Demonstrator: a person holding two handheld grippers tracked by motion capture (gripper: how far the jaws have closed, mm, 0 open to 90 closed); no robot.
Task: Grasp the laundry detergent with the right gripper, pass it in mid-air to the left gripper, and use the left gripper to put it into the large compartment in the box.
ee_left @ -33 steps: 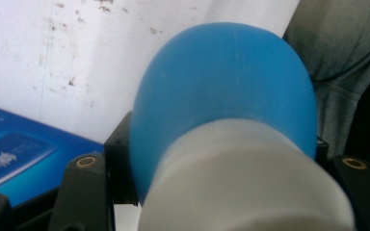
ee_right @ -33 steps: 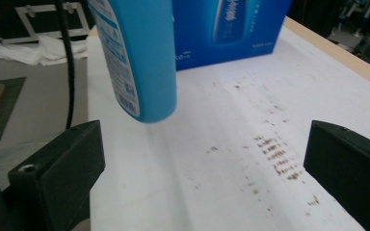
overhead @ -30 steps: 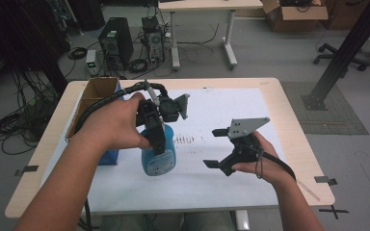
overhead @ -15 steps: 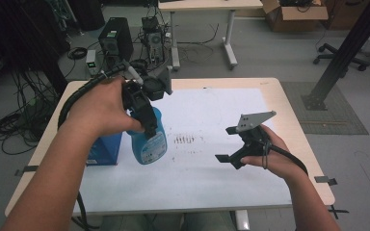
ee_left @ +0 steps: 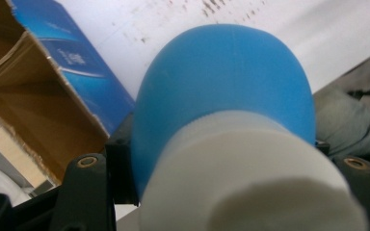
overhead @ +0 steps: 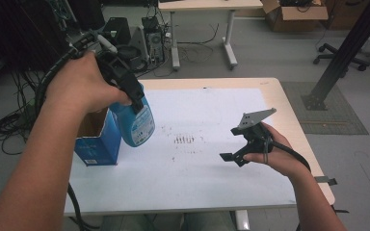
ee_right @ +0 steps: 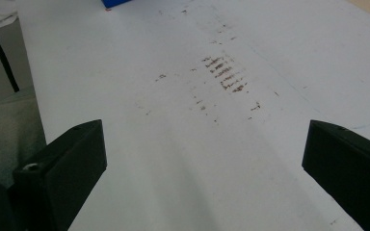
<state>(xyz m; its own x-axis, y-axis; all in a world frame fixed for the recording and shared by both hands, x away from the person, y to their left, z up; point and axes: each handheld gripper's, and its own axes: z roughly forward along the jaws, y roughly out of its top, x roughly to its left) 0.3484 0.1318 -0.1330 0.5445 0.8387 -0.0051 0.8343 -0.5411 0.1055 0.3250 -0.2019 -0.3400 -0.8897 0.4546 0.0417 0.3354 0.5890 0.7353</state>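
- Blue bottle (overhead: 137, 122) hangs in the air from the left gripper (overhead: 125, 86), clamped just under its white cap (ee_left: 250, 178), long axis near upright and tipped a little.
- It hangs just beside the open box (overhead: 96, 139), on the side toward the table's middle, its base near the box's rim.
- Getting it into the box looks like a short carry leftward, then down; the left hand alone is placed for that.
- Right gripper (overhead: 236, 151) sits well apart over the white sheet (overhead: 212, 168), jaws spread, gripping nothing.
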